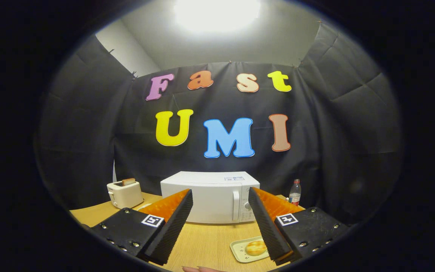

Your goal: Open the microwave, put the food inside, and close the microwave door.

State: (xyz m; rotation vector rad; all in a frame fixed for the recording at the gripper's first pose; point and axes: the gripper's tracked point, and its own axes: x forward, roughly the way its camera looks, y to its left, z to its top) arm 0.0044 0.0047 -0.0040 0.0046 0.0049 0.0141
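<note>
Microwave (210,198) shut, sits mid-desk against the booth wall, beyond the fingers and seen through the gap between them; handle (235,206) vertical, just left of the control panel. Bun (256,247) on a small tray (240,253) lies on the desk (202,241) near the right finger, partly hidden by it. Gripper (219,226) fingers spread wide, holding nothing, well short of the door (nothing started yet, by the look). Risks: handle is slim and close to the panel, so a finger could hit the knob or slip off; a sideways pull may drag the light microwave instead of swinging the door; the right finger hangs right above the tray and could knock it when lowering; bun may roll off when the tray is lifted. Toaster (125,193) left of the microwave, bottle (295,192) right, both apart from the path; fingertips of a person (198,269) at the desk's near edge.
</note>
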